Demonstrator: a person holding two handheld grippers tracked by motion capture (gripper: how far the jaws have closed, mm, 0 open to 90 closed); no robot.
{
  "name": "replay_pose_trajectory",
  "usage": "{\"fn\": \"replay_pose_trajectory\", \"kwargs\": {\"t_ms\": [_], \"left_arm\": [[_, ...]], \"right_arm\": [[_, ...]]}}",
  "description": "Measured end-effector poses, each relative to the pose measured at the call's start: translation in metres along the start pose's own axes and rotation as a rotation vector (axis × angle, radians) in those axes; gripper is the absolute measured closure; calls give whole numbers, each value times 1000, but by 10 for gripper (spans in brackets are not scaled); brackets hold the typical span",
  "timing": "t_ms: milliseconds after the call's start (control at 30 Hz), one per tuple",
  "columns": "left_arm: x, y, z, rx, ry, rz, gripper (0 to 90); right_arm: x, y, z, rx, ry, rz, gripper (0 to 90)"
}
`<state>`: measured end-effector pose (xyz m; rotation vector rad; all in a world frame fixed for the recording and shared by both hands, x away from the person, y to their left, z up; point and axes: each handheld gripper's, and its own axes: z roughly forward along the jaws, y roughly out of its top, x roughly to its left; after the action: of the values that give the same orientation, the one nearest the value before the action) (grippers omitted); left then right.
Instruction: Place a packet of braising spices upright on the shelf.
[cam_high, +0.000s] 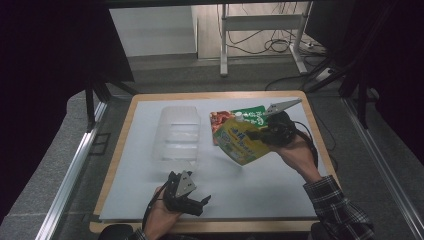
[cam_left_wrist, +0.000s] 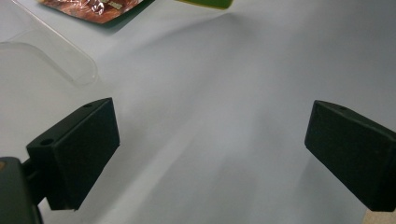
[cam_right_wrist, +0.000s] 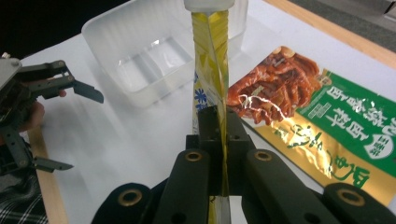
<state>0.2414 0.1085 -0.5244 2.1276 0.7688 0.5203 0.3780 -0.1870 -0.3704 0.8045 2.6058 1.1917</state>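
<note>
My right gripper (cam_high: 256, 134) (cam_right_wrist: 219, 122) is shut on a yellow spouted pouch (cam_high: 239, 141) (cam_right_wrist: 210, 74), held off the table with its white cap (cam_high: 239, 116) pointing away. Under and behind it a green and red food packet (cam_high: 226, 118) (cam_right_wrist: 308, 116) lies flat on the white mat. A clear plastic tray (cam_high: 176, 134) (cam_right_wrist: 149, 56) with several compartments stands left of the pouch. My left gripper (cam_high: 197, 204) (cam_left_wrist: 210, 149) rests near the front edge, jaws wide open over bare mat, with nothing between them. It is also seen at the left of the right gripper view (cam_right_wrist: 60, 126).
The white mat (cam_high: 250, 190) covers a wooden table top (cam_high: 117, 150), whose edge shows all round. A corner of the tray (cam_left_wrist: 51, 51) and of the food packet (cam_left_wrist: 93, 7) lie beyond the left gripper. Metal frame rails and cables stand on the floor beyond the table.
</note>
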Motion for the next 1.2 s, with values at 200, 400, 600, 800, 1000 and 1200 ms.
{"fn": "replay_pose_trajectory", "kwargs": {"t_ms": [200,400,600,800,1000,1200], "left_arm": [[0,-1,-3,-10,4,-1,25],[0,-3,-6,-20,5,1,25],[0,-3,-8,-23,9,17,25],[-2,-4,-10,-36,8,17,24],[-3,-5,-9,-38,2,18,24],[-4,-4,-7,-30,-5,35,19]], "right_arm": [[-2,7,0,-16,-1,-14,891],[-6,15,4,-15,2,-23,891],[-7,23,7,-25,14,-34,891],[-8,34,11,-29,17,-51,892],[-9,45,15,-33,20,-65,892],[-12,56,21,-39,30,-70,892]]}}
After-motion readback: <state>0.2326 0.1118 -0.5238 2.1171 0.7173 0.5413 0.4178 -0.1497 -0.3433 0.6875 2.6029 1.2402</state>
